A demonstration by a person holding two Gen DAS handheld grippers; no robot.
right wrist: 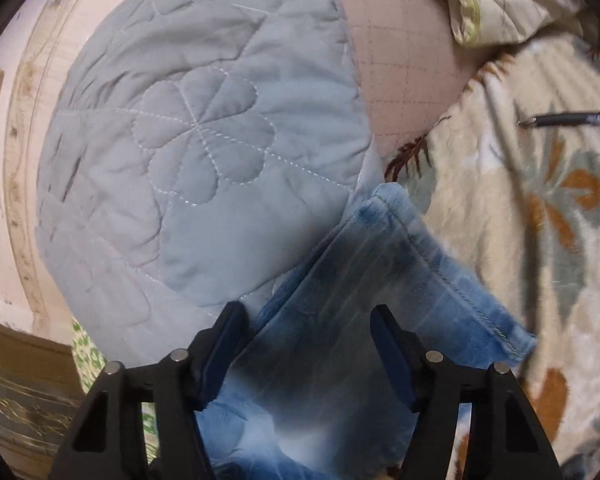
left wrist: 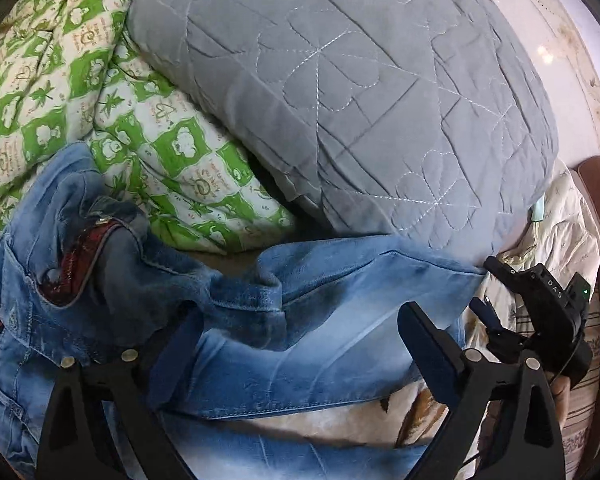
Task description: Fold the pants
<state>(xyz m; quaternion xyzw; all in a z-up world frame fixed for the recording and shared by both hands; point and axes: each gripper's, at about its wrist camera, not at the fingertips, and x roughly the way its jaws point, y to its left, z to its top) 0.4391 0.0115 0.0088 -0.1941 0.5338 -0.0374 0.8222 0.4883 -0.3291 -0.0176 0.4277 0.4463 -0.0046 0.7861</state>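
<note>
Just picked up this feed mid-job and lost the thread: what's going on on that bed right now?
A person with a hand-held gripper in each hand is folding faded blue denim jeans on a bed. The left hand-held gripper is open over the thigh section near the crumpled waistband. The right hand-held gripper is open astride a leg near its stitched hem, not pinching it. The leg end lies against a grey quilted pillow; a green-and-white patterned quilt is beyond the waistband.
</note>
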